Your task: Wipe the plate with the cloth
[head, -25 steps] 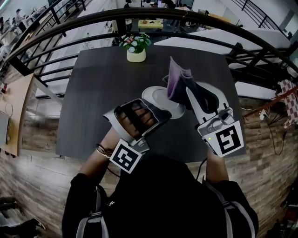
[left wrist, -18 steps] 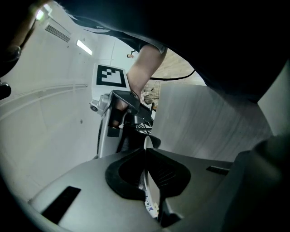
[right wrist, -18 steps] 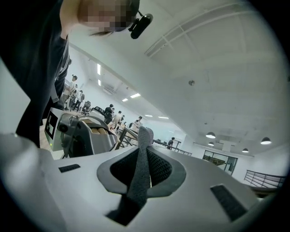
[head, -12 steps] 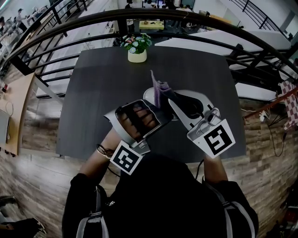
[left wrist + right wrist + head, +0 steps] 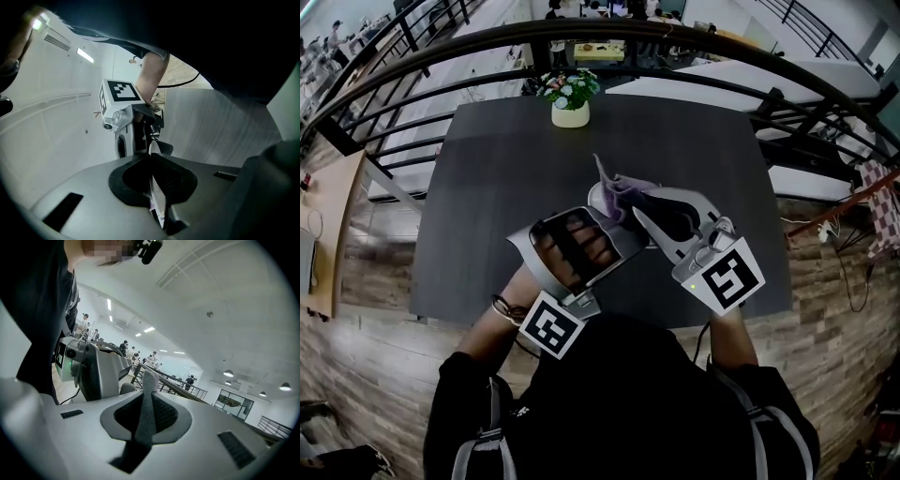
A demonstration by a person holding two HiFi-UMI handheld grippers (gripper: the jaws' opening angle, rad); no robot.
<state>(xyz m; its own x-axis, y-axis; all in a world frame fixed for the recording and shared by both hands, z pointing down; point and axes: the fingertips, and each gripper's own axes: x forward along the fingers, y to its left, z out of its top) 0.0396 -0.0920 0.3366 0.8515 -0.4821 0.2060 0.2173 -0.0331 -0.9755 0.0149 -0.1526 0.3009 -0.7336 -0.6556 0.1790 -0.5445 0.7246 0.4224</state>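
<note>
Left gripper (image 5: pixel 617 232), seen from the head view, was clenched on the near rim of the round white plate (image 5: pixel 598 197) at the middle of the dark grey wooden table (image 5: pixel 487 187). The right gripper (image 5: pixel 639 214) pinched the purple cloth (image 5: pixel 621 186), which lay bunched over the plate and hid most of it. Each gripper's marker cube (image 5: pixel 728 278) bore a black-and-white square pattern and no readable words. A cream pot of flowers (image 5: pixel 570 112) stood well apart at the table's far edge. In the left gripper view, the jaws were closed on the plate's thin white edge. Tiny bluish print at its lower end was too small to read, and the right gripper's patterned cube showed beyond. In the right gripper view, the jaws pressed on a fold of the cloth. It looked grey there and stood up between the pads, with the left gripper and its small green light just beside.
</note>
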